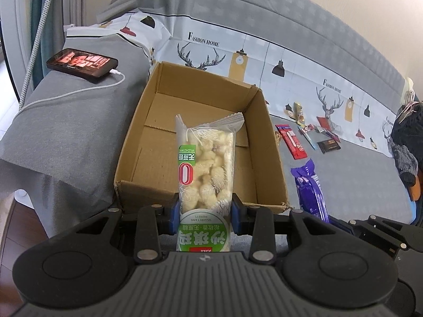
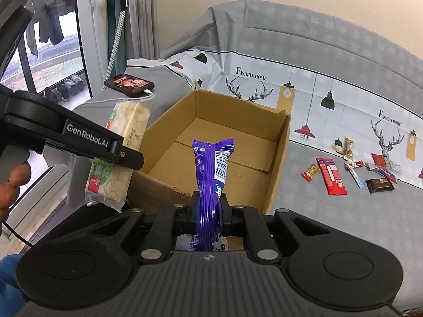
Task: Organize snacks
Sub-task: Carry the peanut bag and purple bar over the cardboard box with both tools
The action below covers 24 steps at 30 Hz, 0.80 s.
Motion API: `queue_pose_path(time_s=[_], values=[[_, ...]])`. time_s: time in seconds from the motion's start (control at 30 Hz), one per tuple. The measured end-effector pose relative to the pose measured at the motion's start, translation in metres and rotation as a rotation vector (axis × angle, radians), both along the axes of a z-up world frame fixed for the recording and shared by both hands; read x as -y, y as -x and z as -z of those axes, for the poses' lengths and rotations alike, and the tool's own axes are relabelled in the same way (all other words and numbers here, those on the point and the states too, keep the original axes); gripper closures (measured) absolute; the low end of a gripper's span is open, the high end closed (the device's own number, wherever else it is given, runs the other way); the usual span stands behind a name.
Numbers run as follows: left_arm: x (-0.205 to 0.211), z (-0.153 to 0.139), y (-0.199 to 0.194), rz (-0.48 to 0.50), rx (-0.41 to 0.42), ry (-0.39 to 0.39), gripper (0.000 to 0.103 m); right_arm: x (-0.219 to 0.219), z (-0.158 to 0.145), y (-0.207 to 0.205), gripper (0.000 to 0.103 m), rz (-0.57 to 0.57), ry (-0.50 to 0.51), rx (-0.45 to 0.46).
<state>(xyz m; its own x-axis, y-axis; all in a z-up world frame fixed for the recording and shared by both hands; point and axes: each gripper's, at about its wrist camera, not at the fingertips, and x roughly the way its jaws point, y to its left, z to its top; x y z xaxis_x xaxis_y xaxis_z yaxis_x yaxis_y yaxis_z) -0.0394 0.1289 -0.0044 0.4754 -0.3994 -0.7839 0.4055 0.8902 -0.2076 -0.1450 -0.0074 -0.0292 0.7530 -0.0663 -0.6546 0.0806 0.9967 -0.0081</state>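
My left gripper point(image 1: 205, 212) is shut on a clear-and-green rice-puff snack pack point(image 1: 205, 163) and holds it at the near edge of an open cardboard box point(image 1: 275, 158) on the grey bed. The box holds nothing that I can see. My right gripper point(image 2: 210, 208) is shut on a purple snack wrapper point(image 2: 211, 169) and holds it upright at the same box's near wall point(image 2: 277, 169). In the right wrist view the left gripper point(image 2: 127, 155) and its snack pack point(image 2: 119, 158) are to the left of the box. The purple wrapper also shows in the left wrist view point(image 1: 309, 190).
Several small snacks lie on the bed right of the box: a red bar point(image 2: 331, 175), a dark chocolate point(image 2: 380, 185), a small red-gold candy point(image 2: 310, 171). A charging phone point(image 1: 82, 64) rests on a grey pillow at left. A window is further left.
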Motion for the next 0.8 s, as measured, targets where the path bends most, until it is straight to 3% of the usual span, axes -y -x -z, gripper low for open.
queue_pose_path(time_s=[0.3, 0.43, 0.8], values=[[-0.003, -0.010, -0.012, -0.035, 0.009, 0.029, 0.062, 0.008, -0.004, -0.019, 0.090, -0.002, -0.002, 0.002], [-0.004, -0.011, -0.013, -0.037, 0.023, 0.010, 0.062, 0.012, -0.011, -0.016, 0.090, 0.013, -0.018, 0.052], [0.002, 0.000, -0.025, -0.007, -0.006, 0.031, 0.062, 0.014, -0.004, -0.022, 0.090, 0.045, -0.023, 0.017]])
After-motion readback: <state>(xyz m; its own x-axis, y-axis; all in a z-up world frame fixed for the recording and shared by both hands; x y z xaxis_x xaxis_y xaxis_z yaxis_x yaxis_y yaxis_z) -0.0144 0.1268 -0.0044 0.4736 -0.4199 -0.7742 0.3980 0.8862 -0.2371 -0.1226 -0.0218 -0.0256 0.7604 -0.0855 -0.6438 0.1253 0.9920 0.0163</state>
